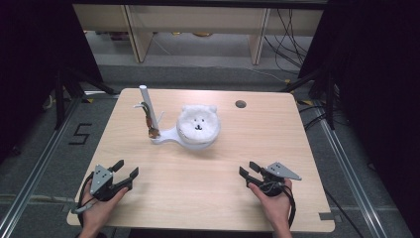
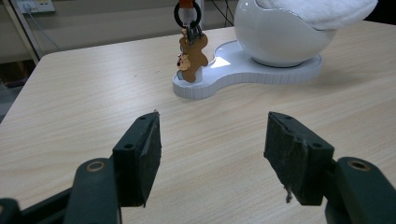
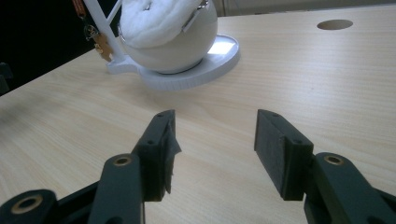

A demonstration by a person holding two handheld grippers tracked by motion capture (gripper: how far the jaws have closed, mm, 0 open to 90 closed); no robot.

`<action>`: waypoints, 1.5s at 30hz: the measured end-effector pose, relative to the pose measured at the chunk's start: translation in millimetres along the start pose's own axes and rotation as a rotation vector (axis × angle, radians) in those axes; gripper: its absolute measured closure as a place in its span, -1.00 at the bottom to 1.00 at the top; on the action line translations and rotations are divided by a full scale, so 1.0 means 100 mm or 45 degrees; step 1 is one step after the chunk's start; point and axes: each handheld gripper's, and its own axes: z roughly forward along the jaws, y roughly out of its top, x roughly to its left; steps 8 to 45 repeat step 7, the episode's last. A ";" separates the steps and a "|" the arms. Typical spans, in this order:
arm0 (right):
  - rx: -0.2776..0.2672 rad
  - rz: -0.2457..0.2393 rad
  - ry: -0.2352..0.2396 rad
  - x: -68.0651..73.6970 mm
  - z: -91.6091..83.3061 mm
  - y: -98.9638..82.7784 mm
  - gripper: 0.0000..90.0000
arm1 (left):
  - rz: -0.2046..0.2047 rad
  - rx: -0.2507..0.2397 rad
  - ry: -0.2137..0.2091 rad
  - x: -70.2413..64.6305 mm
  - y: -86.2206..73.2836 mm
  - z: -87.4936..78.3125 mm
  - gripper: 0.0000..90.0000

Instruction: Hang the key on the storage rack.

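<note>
One pale wooden table over grey floor, shelving behind.

Left hand-held gripper jaws apart over bare table, bear charm hanging above white stand beyond

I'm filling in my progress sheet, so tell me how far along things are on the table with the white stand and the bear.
Nothing looks done yet: the plush bear sits in the white bowl on the stand, and the brown charm hangs by the post. In hand: nothing; the left claw and right claw are open near the table's front edge, apart from the stand. Any handling of these things is still left.
</note>
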 end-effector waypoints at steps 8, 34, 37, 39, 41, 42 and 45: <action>0.006 0.009 0.018 0.00 0.00 -0.01 0.09 | -0.037 0.003 0.010 0.03 0.00 0.00 -0.21; 0.006 0.009 0.018 0.00 0.00 -0.01 0.09 | -0.037 0.003 0.010 0.03 0.00 0.00 -0.21; 0.006 0.009 0.018 0.00 0.00 -0.01 0.09 | -0.037 0.003 0.010 0.03 0.00 0.00 -0.21; 0.006 0.009 0.018 0.00 0.00 -0.01 0.09 | -0.037 0.003 0.010 0.03 0.00 0.00 -0.21; 0.006 0.009 0.018 0.00 0.00 -0.01 0.09 | -0.037 0.003 0.010 0.03 0.00 0.00 -0.21; 0.006 0.009 0.018 0.00 0.00 -0.01 0.09 | -0.037 0.003 0.010 0.03 0.00 0.00 -0.21; 0.006 0.009 0.018 0.00 0.00 -0.01 0.09 | -0.037 0.003 0.010 0.03 0.00 0.00 -0.21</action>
